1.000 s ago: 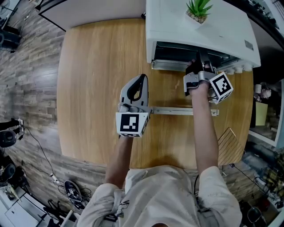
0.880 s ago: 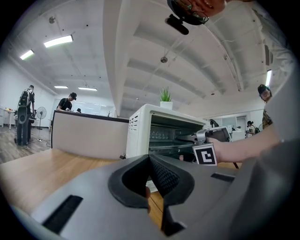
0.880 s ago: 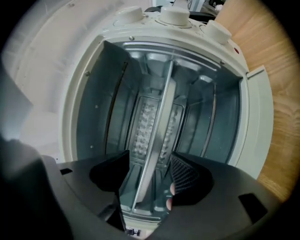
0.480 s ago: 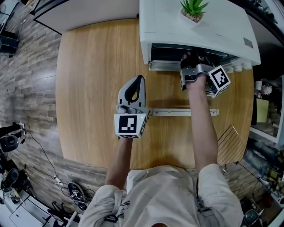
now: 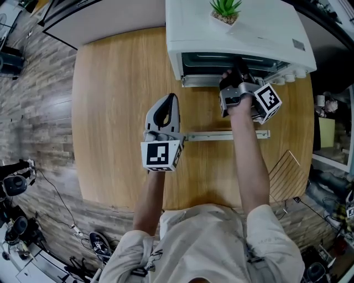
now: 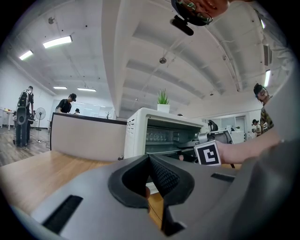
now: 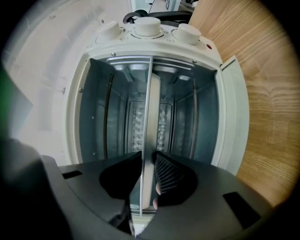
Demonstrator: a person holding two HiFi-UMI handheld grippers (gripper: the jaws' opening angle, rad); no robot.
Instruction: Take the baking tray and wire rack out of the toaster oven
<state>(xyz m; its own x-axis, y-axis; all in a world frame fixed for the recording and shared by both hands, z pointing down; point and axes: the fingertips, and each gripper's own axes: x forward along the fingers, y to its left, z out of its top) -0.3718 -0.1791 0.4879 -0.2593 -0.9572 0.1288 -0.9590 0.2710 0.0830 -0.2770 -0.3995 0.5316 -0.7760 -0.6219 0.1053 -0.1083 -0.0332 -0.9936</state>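
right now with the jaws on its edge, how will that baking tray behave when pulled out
The baking tray looks like thin sheet metal: probably stiff and light. The jaws of the right gripper have just been closing on one edge only, so it will likely tip down once clear of the toaster oven. Smooth metal may slip.

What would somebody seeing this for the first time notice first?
The white toaster oven sits at the far edge of the wooden table, door open, a small potted plant on top. The right gripper reaches into it, its jaws having just been closing on the edge of the baking tray. The left gripper hovers shut and empty over the table.
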